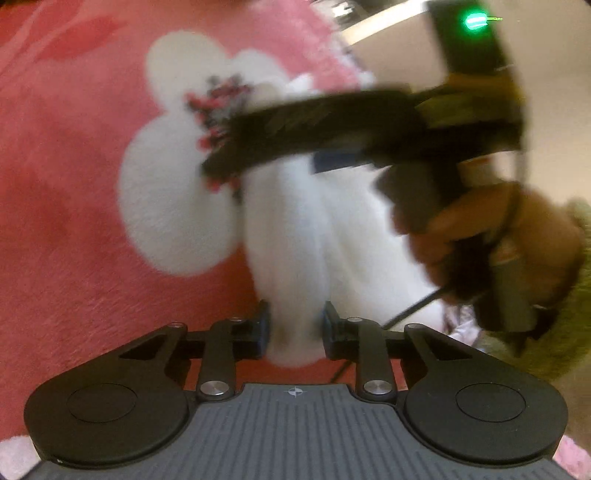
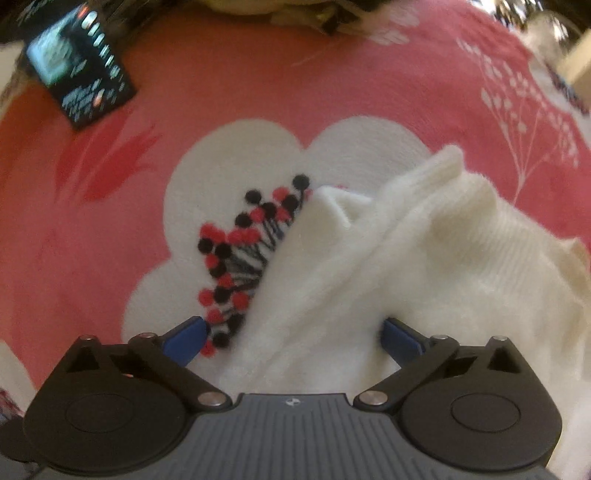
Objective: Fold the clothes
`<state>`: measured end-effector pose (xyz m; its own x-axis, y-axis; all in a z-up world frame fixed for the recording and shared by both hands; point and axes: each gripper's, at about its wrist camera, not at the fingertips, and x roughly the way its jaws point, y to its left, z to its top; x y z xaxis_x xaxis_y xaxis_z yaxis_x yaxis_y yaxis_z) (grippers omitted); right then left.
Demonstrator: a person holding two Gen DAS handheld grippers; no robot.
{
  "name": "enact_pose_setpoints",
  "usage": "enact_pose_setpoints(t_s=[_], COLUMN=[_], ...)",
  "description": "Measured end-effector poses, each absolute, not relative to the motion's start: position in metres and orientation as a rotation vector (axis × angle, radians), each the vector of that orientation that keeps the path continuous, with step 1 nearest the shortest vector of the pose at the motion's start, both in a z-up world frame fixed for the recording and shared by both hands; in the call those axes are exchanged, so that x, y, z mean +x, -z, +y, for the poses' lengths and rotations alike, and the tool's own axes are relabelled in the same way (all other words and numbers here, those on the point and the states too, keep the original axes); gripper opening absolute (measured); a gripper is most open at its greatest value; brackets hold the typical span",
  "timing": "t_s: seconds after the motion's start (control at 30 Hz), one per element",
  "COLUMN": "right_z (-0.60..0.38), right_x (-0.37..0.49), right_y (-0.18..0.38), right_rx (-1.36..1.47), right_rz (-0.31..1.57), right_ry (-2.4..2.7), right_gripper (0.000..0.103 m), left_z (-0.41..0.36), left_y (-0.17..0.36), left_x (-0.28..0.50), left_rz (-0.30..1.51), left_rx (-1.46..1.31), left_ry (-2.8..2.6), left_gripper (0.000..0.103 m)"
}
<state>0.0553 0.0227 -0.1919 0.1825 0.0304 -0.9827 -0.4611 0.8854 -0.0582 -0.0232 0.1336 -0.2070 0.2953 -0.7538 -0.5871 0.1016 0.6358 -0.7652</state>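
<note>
A white fuzzy knit garment [image 2: 424, 258] lies crumpled on a pink blanket [image 2: 332, 85]. In the left wrist view my left gripper [image 1: 297, 328] is shut on a fold of this white garment [image 1: 295, 240], which bulges out between the two pads. My right gripper [image 2: 295, 338] points steeply down over the garment with its blue pads [image 2: 188, 339] spread wide. Cloth lies between them, but they are not pressing on it. From the left wrist view the right gripper [image 1: 236, 155] is a blurred dark bar crossing above the garment, held by a hand [image 1: 498, 243].
The blanket carries a large white flower [image 2: 240, 155] with red and black dots, partly under the garment. A black printed packet [image 2: 81, 74] lies at the far left of the blanket. An olive sleeve [image 1: 569, 295] and a dark device with a green light [image 1: 476, 20] are at the right.
</note>
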Motion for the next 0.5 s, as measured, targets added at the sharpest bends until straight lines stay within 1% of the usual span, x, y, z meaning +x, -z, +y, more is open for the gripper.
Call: enact_pose_setpoints(t_s=[0.07,0.1,0.17,0.2,0.23,0.27,0.33,0.37,0.5], right_z=[0.021,0.018,0.018,0.019,0.016,0.011,-0.003,-0.01,-0.05], right_x=[0.045,0.041,0.039,0.038,0.036,0.034,0.029,0.027,0.024], right_y=[0.19,0.189,0.186,0.185,0.182,0.177,0.162,0.154,0.12], right_rx=[-0.441,-0.456,-0.48,-0.491,-0.487,-0.467,-0.393,-0.348,-0.172], right_rz=[1.317,1.303,1.282,1.273,1.264,1.257,1.244,1.232,1.174], right_ry=[-0.366,-0.372,-0.388,-0.397,-0.405,-0.41,-0.421,-0.424,-0.443], right_gripper=[0.083,0.08,0.069,0.066,0.058,0.047,0.035,0.032,0.03], left_z=[0.128,0.124,0.118,0.119,0.116,0.11,0.1,0.098,0.076], left_y=[0.198,0.194,0.185,0.18,0.174,0.167,0.152,0.144,0.109], left_x=[-0.025,-0.025,-0.024,-0.022,-0.022,-0.022,-0.023,-0.032,-0.059], left_rz=[1.1,1.087,1.07,1.062,1.052,1.041,1.017,1.003,0.957], left_rx=[-0.668,-0.654,-0.627,-0.617,-0.601,-0.581,-0.534,-0.51,-0.405], left_ry=[0.646,0.646,0.64,0.638,0.636,0.634,0.641,0.649,0.681], left_gripper=[0.025,0.025,0.025,0.024,0.024,0.024,0.024,0.024,0.024])
